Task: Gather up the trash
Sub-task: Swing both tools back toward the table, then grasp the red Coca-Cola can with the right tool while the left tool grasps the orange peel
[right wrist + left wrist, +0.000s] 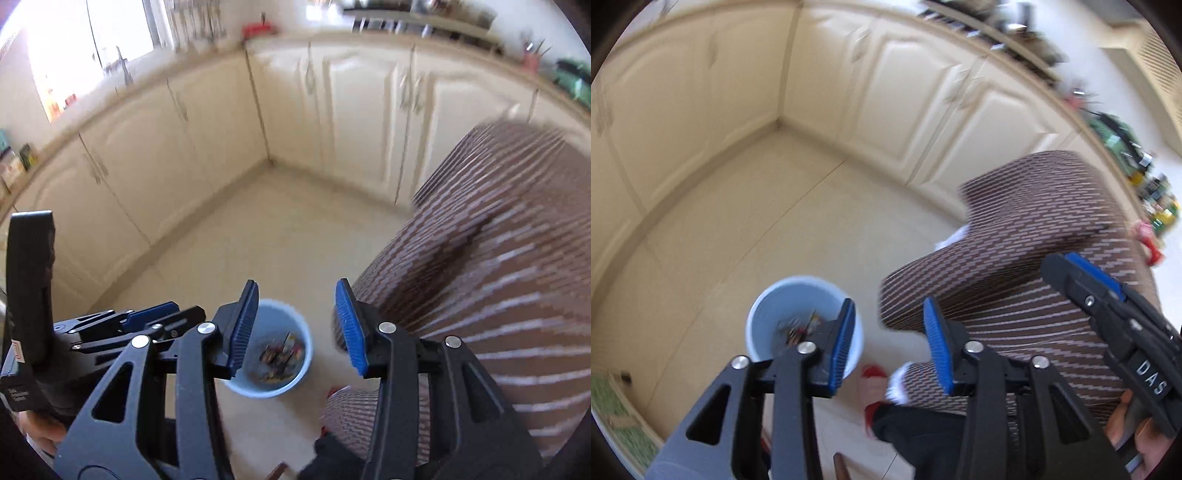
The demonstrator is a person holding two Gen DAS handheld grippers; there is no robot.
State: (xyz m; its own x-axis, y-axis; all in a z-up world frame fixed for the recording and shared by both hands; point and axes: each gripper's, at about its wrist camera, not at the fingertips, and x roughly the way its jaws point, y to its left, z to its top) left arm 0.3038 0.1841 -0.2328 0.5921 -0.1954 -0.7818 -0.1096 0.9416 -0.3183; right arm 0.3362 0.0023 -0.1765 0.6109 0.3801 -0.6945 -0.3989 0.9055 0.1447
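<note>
A pale blue bin (775,314) stands on the cream floor, with trash scraps (798,328) at its bottom. It also shows in the right wrist view (295,332), with scraps (280,356) inside. My left gripper (888,341) is open and empty, held high above the floor, just right of the bin. My right gripper (293,326) is open and empty, high above the bin. The right gripper also shows in the left wrist view (1108,306) at the right. The left gripper shows at the lower left of the right wrist view (122,325).
Cream kitchen cabinets (351,110) form a corner around the floor (775,221). The person's leg in brown patterned trousers (1015,258) and red slipper (873,371) stand right of the bin. A cluttered counter (1126,155) runs along the right. A green mat (613,406) lies at left.
</note>
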